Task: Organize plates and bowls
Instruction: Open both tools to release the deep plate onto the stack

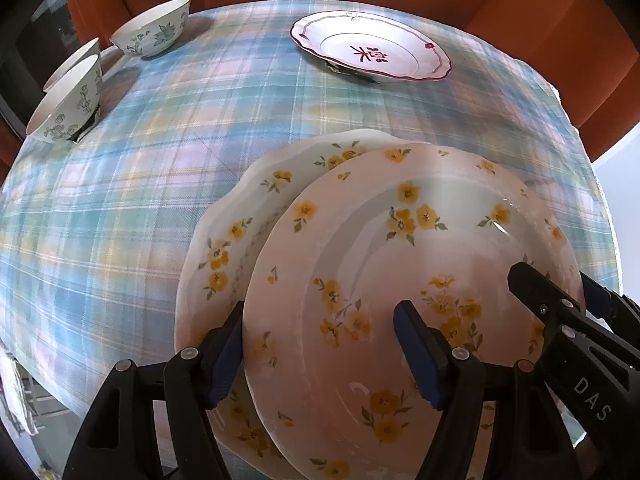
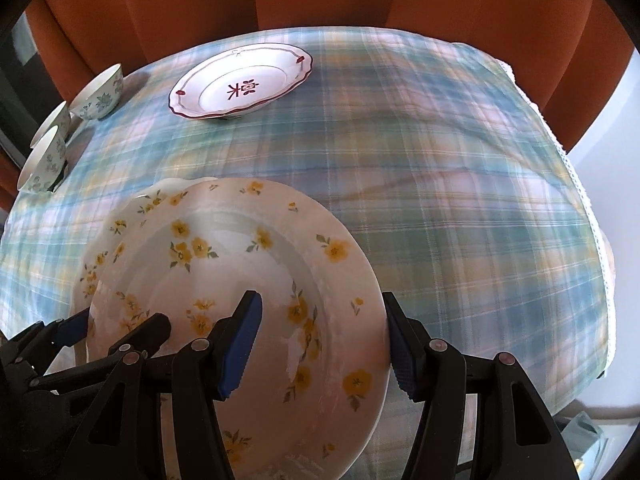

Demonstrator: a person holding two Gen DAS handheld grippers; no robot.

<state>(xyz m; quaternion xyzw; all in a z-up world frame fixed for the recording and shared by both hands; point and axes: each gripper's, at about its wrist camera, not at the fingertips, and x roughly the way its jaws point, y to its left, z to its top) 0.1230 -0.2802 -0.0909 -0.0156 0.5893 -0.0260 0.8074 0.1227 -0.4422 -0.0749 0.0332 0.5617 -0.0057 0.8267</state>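
Observation:
A white plate with yellow flowers (image 1: pixel 400 264) lies tilted on top of a second yellow-flower plate (image 1: pixel 240 216) near the table's front edge. My left gripper (image 1: pixel 320 344) is open, its fingers straddling the top plate's left rim. My right gripper (image 2: pixel 320 344) is open, its fingers straddling the same plate's (image 2: pixel 240 264) right rim. The lower plate (image 2: pixel 120 220) peeks out at the left. The right gripper also shows in the left wrist view (image 1: pixel 560 300).
A red-rimmed plate (image 1: pixel 372 46) (image 2: pixel 240 84) sits at the far side of the plaid tablecloth (image 1: pixel 160 160). Three white bowls with green flowers (image 1: pixel 152 32) (image 1: pixel 68 104) (image 2: pixel 100 96) stand at the far left. Orange curtains hang behind.

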